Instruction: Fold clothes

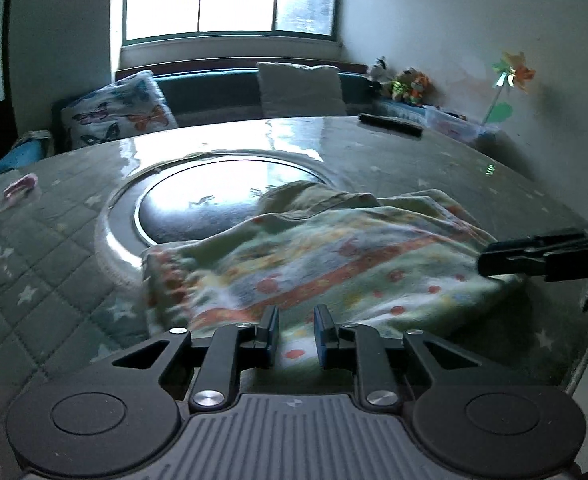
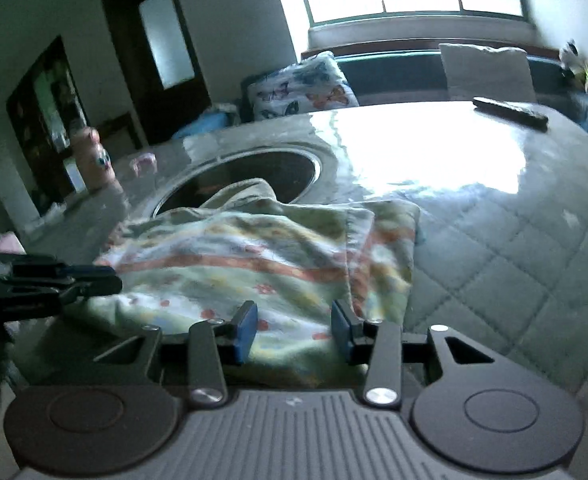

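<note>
Nearest, the left gripper [image 1: 294,336] shows a narrow gap between its blue-padded fingers [image 1: 268,334], with printed cloth seen through the gap; whether the pads pinch it cannot be told. The right gripper [image 2: 294,330] has its fingers [image 2: 246,330] standing wider apart over the cloth's near edge, and nothing is clamped between them. No earlier view tells more.

The folded garment [image 1: 333,256], pale green with orange stripes and red dots, lies on the surface [image 1: 54,256] just ahead of both grippers, its print smeared by blur. Its near hem is hidden under the gripper bodies. In the left wrist view the other gripper's black tip enters at 3 o'clock, touching or just over the garment's edge; which cannot be told. In the right wrist view the same happens at 9 o'clock.

Beyond, at 12 o'clock of the garment, a round dark inset [image 1: 222,200] in the quilted, star-printed cover is partly covered by the cloth's far fold. A dark flat object [image 1: 389,124] lies near the far rim, too blurred to name. Farther, a butterfly cushion [image 1: 118,114], a plain cushion [image 1: 301,88] and a glaring window [image 1: 230,0]. No writing can be read.
</note>
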The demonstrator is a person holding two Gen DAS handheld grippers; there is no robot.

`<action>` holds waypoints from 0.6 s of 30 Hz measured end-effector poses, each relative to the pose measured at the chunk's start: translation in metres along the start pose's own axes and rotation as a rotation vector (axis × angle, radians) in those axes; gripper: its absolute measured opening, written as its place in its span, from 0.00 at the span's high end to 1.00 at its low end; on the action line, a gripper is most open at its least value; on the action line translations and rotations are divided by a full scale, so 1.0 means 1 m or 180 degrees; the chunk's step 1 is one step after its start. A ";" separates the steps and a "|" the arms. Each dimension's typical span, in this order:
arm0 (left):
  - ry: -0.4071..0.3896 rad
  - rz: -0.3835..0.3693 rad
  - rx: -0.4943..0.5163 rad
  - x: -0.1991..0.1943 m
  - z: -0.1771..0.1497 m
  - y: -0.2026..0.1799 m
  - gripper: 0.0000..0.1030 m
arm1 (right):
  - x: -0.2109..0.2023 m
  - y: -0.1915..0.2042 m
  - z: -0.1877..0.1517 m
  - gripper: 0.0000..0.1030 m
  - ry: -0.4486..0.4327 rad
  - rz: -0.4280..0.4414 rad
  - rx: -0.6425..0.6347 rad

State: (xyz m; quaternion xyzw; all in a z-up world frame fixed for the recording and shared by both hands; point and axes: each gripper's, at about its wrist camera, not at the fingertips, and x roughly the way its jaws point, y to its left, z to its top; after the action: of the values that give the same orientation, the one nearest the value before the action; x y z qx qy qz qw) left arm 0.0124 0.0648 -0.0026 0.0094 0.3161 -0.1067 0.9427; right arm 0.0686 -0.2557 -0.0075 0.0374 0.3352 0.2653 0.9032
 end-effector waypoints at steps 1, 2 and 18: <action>-0.0004 0.0029 -0.0019 -0.001 -0.001 0.001 0.79 | 0.000 0.000 -0.001 0.61 -0.0020 -0.0015 -0.0023; -0.0013 0.0046 -0.0031 -0.002 -0.002 0.002 0.77 | 0.000 0.001 -0.002 0.60 -0.0040 -0.0031 -0.0047; -0.0163 0.0206 -0.0113 -0.007 -0.016 0.004 0.71 | -0.005 0.009 -0.012 0.60 -0.0191 -0.0174 -0.0140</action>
State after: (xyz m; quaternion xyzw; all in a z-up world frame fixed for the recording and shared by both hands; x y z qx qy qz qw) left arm -0.0013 0.0711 -0.0116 0.0002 0.2932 -0.0708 0.9534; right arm 0.0535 -0.2516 -0.0119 0.0163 0.3030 0.2465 0.9204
